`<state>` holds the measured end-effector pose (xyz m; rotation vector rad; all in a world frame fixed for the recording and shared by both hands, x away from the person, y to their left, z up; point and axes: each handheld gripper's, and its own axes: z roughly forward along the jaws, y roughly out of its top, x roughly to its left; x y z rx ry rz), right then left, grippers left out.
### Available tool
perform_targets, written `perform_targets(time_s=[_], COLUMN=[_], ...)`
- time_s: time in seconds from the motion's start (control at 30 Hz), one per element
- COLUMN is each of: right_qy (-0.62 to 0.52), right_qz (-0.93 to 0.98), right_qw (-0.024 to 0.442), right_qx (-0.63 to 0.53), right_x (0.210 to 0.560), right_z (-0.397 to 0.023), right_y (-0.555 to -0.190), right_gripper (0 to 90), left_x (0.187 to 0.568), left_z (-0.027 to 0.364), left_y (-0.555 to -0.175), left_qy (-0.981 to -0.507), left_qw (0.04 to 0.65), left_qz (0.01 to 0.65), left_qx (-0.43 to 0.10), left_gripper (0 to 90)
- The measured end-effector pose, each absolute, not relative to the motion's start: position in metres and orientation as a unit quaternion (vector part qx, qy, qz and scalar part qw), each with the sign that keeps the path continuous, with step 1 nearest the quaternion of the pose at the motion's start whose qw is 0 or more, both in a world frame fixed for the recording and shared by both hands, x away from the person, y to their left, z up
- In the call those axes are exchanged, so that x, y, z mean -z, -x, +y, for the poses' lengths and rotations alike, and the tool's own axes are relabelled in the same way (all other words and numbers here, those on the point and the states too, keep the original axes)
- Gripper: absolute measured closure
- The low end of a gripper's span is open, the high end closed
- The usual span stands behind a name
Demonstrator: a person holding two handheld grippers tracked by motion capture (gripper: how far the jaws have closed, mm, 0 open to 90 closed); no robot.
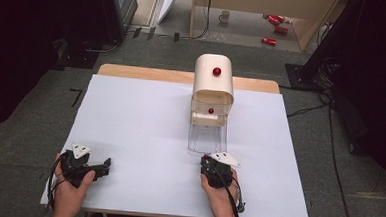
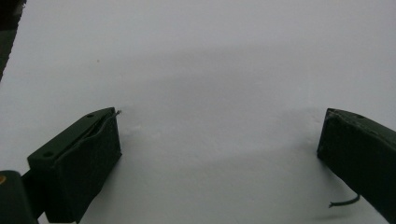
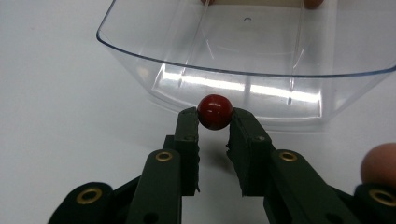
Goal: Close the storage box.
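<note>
Item: red ball (image 3: 215,111), small, hard, glossy; judged light and apt to slip or roll.
Location: centre of frame, just before the clear tray (image 3: 140,49), above the desk (image 3: 60,116).
Right gripper (image 3: 214,122): fingers (image 3: 188,135) pinched on ball's sides, at its widest line.
Left gripper (image 2: 219,154): fingers held wide, nothing between.

Both hands low at the near edge, one gripper clamped, the other spread.

The right gripper (image 3: 215,122) sits in the right hand (image 1: 220,186), pointing away from the person, its jaws pinched together at the tips on a small red ball (image 3: 215,111). The left gripper (image 2: 219,140) lies in the left hand (image 1: 72,185), apparently angled toward the right, its jaws wide apart with nothing between them.
</note>
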<state>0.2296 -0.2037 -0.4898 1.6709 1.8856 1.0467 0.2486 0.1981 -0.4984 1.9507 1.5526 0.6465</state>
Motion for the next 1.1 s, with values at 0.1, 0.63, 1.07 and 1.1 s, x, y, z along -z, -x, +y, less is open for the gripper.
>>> perform_targets(time_s=[0.1,0.63,1.07,1.1], right_qy=[-0.597,-0.596,-0.602,-0.601], right_qz=[0.676,0.666,0.662,0.662], right_qw=[0.206,0.216,0.218,0.219], right_qx=[-0.378,-0.392,-0.391,-0.39], right_x=[0.487,0.468,0.463,0.463], right_z=[-0.205,-0.207,-0.207,-0.207], right_y=[-0.231,-0.245,-0.267,-0.269], right_gripper=[75.1,75.4,75.4,75.4], left_x=[0.498,0.498,0.498,0.498], left_z=[0.198,0.198,0.198,0.198], left_y=[-0.249,-0.249,-0.249,-0.249], left_qy=[-0.727,-0.727,-0.727,-0.727], left_qw=[0.279,0.279,0.279,0.279], left_qz=[0.579,0.579,0.579,0.579], left_qx=[-0.241,-0.241,-0.241,-0.241], left_gripper=[0.0,0.0,0.0,0.0])
